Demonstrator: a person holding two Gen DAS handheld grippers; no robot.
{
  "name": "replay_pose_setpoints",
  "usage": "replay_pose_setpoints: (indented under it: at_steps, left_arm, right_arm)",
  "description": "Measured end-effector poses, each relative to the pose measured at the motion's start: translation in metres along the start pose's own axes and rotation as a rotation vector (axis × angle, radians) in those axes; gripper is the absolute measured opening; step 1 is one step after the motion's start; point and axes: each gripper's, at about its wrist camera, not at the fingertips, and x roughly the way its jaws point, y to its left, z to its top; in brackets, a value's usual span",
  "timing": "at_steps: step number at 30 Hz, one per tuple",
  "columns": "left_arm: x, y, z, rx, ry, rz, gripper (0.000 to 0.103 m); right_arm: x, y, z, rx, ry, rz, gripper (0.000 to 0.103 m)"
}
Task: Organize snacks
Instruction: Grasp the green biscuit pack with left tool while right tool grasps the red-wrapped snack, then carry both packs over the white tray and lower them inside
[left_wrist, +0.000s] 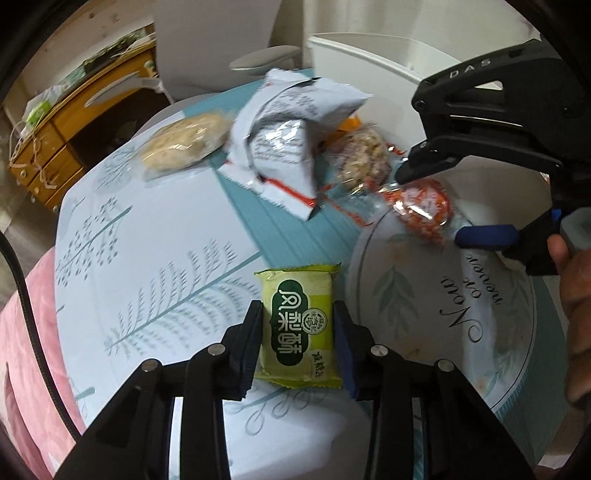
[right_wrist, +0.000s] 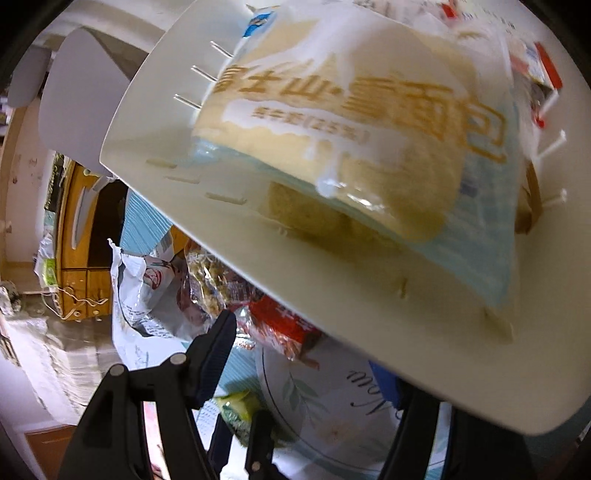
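My left gripper (left_wrist: 297, 328) is shut on a green-yellow pineapple cake packet (left_wrist: 298, 325), held over the patterned tablecloth beside a round printed plate (left_wrist: 424, 295). My right gripper (left_wrist: 432, 206) shows in the left wrist view over the plate's far rim with its jaws apart, next to a red-orange wrapped snack (left_wrist: 421, 210). In the right wrist view a white basket (right_wrist: 369, 288) fills the frame, with a bread packet (right_wrist: 351, 140) seen through its wall. Only my right gripper's left finger (right_wrist: 216, 347) shows there; the basket hides the other side. The green packet (right_wrist: 240, 410) shows below.
On the table lie white foil bags (left_wrist: 291, 129), a clear bag of nut snack (left_wrist: 362, 155) and a flat pale cake in clear wrap (left_wrist: 184, 142). A wooden desk (left_wrist: 62, 122) stands at the far left. A pink cloth (left_wrist: 26, 350) lies at the table's left edge.
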Motion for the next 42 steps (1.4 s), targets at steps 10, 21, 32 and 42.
replay_pose_setpoints:
  at_steps: [10,21,32,42]
  left_arm:
    - [-0.026,0.026,-0.022,-0.135,0.011,0.038,0.035]
    - [-0.071,0.035,-0.044,-0.234,0.003,0.053,0.035]
    - [-0.134,0.016,-0.078,-0.324,-0.029,0.0,0.035]
    - [-0.185,-0.014,-0.101,-0.352,-0.132,-0.058,0.035]
  right_arm:
    - [0.007,0.02,-0.004,-0.084,-0.013,-0.11,0.063]
    - [0.002,0.016,-0.02,-0.133,0.071,-0.067,0.046]
    - [-0.049,-0.018,-0.071,-0.27,0.1,-0.081,0.046]
    - [-0.123,-0.051,-0.097,-0.405,0.001,-0.004,0.046]
